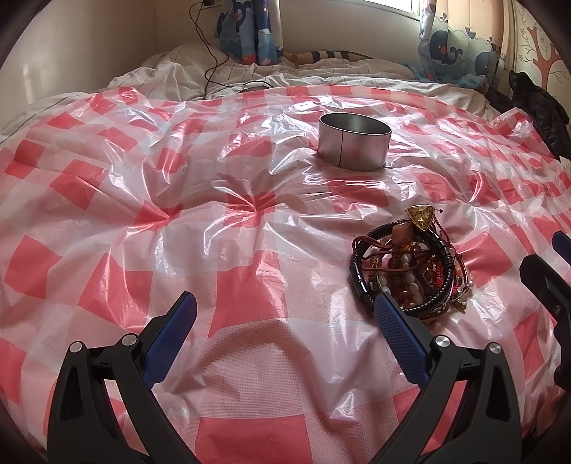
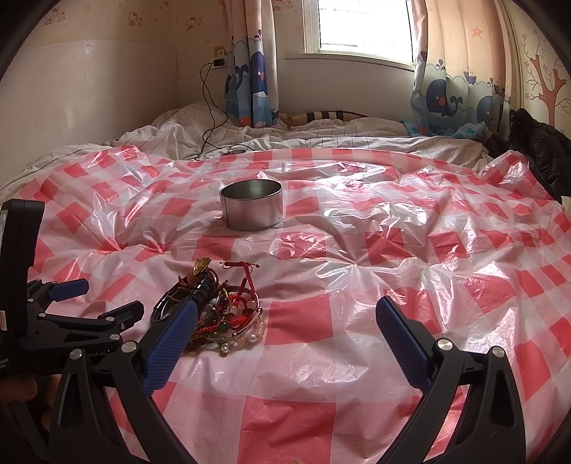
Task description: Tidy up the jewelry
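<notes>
both grippers wide open over the jewelry heap

left gripper (image 1: 285,310) hung low over the red-and-white checked plastic sheet (image 1: 117,200), its blue-padded jaws spread wide and holding nothing. right gripper (image 2: 285,316) sat the same way, jaws gaping, nothing between them. and there was the jewelry pile (image 2: 214,307), a tangle of bangles, bead strings, red cord and a yellow triangular stone, lying on the sheet between the two tools; from the left wrist view it lay just past the right-hand blue pad (image 1: 399,339), which overlapped its near edge, though contact could not be judged. the round metal tin (image 1: 353,139) stood upright and open-topped farther back on the sheet, well apart from the pile. behind it, a rumpled white striped duvet (image 2: 321,135), a black cable (image 2: 208,107) trailing from a wall socket, whale-print curtains (image 2: 446,96) and a bright window (image 2: 360,26).
</notes>
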`<state>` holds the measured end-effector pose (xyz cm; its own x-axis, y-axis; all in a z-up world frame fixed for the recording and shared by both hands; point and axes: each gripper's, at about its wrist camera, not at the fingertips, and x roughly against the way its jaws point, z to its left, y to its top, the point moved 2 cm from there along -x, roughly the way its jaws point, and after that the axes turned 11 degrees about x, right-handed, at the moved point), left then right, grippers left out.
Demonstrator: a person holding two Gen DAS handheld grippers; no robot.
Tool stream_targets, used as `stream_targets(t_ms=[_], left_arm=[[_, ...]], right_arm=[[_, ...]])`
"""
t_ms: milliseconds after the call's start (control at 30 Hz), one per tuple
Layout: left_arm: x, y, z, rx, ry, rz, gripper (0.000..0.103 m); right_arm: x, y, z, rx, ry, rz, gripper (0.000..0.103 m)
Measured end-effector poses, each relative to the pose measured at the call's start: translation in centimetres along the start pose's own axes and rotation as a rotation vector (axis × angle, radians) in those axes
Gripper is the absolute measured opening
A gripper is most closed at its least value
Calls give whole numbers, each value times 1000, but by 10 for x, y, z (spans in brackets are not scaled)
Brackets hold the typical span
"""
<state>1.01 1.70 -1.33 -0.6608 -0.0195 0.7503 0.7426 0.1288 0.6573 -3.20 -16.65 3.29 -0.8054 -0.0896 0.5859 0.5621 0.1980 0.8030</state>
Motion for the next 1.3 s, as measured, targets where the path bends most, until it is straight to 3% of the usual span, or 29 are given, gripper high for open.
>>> stream_targets(t_ms=[600,667,733,833,933,1000,1067,1100,1133,1200,1300], left_arm=[[-6,-1,-3,14,-5,4,96],[-5,0,-3,15,-8,2,96],[-2,2,-1,18,-7,-30,96],[1,7,1,30,-20,-36,96],[8,23,3,40,-43,-75,96],[14,39,7,56,-61,-120,96],[10,53,11,53,-34,-99,96],[4,59,13,57,-28,-68,96],[0,64,15,68,-28,-52,96],[-10,69,22,101,-9,-25,96],[-18,64,31,109,51,7,96]], right_arm=[[-5,-3,0,24,-3,37,96],[-4,-3,0,6,7,8,96],[-4,-4,0,5,9,9,96],[-8,-3,0,75,-4,127,96],[-12,3,2,130,34,241,96],[-15,11,4,140,99,265,96],[-17,20,5,152,135,184,95],[-18,21,7,157,141,130,91],[-22,22,9,165,158,124,76],[-35,22,15,188,188,161,63],[-48,19,23,175,257,170,56]])
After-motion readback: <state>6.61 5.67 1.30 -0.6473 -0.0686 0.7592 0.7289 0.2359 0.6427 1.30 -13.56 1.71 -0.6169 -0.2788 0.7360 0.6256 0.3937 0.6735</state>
